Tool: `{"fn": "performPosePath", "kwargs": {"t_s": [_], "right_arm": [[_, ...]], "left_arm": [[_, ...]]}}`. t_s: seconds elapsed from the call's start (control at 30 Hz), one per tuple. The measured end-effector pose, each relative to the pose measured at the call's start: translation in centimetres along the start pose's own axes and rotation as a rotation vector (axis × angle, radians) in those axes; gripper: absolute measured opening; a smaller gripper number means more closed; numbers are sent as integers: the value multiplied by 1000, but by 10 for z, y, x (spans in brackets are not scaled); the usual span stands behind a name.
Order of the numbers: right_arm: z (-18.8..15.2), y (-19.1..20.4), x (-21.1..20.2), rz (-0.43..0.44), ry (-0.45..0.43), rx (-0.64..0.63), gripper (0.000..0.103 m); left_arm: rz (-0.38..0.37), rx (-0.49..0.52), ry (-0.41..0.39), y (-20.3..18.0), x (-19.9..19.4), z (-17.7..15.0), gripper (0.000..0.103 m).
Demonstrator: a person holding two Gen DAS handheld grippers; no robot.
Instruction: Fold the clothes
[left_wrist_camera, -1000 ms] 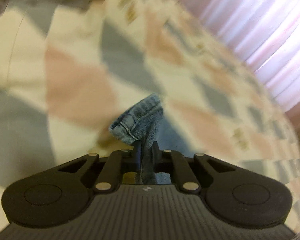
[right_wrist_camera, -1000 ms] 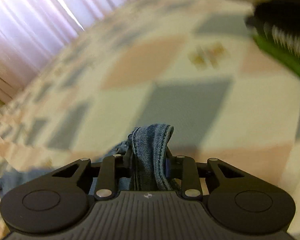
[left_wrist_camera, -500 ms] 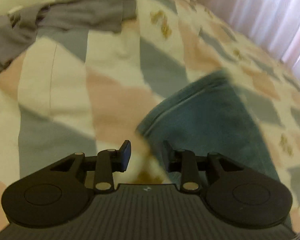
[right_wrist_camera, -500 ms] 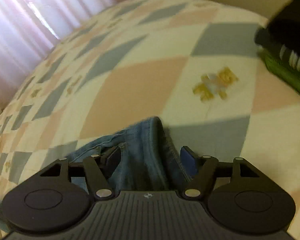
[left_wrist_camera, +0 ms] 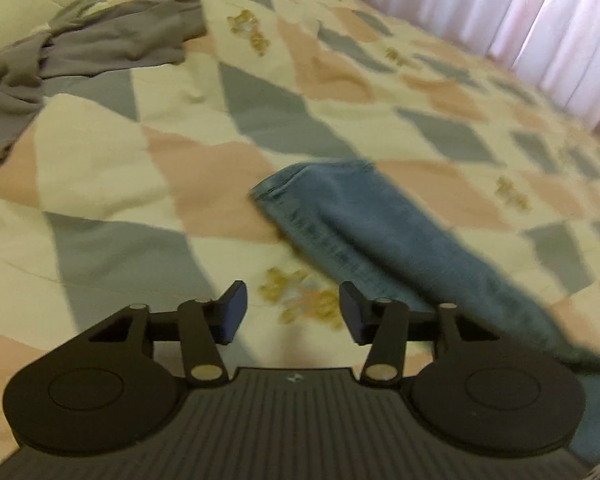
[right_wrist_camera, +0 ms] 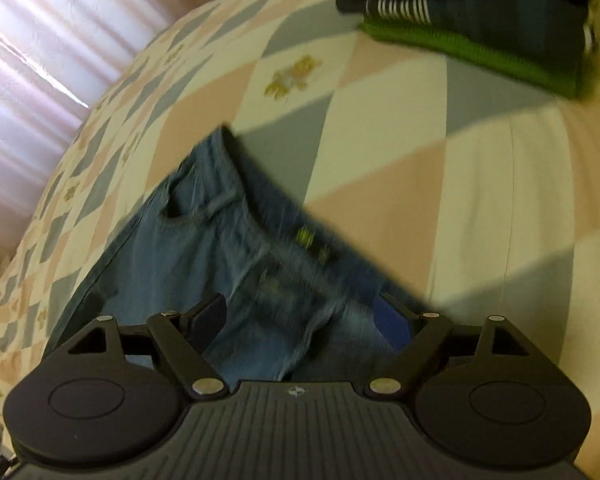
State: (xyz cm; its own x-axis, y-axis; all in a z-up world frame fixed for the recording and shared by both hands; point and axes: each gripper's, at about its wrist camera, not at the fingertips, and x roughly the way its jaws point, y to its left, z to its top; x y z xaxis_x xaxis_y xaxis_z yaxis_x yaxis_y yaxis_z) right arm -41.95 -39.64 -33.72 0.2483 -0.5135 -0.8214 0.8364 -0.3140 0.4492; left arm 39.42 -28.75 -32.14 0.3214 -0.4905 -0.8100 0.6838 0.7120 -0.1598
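Observation:
Blue jeans (left_wrist_camera: 380, 232) lie on the quilted bed. In the left wrist view a leg end with its hem lies ahead and to the right of my left gripper (left_wrist_camera: 292, 312), which is open and empty above the quilt. In the right wrist view the waistband end of the jeans (right_wrist_camera: 236, 240) with a pocket and label lies under my right gripper (right_wrist_camera: 304, 320). The right gripper is open wide, with the denim between and below the fingers but not pinched.
A crumpled grey garment (left_wrist_camera: 80, 48) lies at the far left of the bed. A stack of folded clothes (right_wrist_camera: 480, 20), dark on top and green below, sits at the far right. Curtains (left_wrist_camera: 540, 20) hang beyond the quilt (left_wrist_camera: 180, 128).
Both grippers were shut on the jeans a second ago. Both have opened and let the jeans drop onto the bed, then pulled back and up.

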Motion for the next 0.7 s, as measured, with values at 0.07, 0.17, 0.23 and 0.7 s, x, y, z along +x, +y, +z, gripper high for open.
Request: {"fn": "performPosePath", "kwargs": {"t_s": [0.07, 0.17, 0.23, 0.7], "right_arm": [[-11, 12, 4, 24, 15, -14, 83], [-16, 44, 19, 88, 33, -61, 83], [-14, 74, 31, 134, 39, -127, 83], [-56, 266, 113, 385, 188, -489, 83]], "left_arm": [[-26, -48, -20, 1, 2, 11, 60], [-6, -27, -44, -2, 11, 30, 63], [25, 11, -31, -3, 23, 42, 67], [-8, -453, 2, 51, 131, 66, 8]]}}
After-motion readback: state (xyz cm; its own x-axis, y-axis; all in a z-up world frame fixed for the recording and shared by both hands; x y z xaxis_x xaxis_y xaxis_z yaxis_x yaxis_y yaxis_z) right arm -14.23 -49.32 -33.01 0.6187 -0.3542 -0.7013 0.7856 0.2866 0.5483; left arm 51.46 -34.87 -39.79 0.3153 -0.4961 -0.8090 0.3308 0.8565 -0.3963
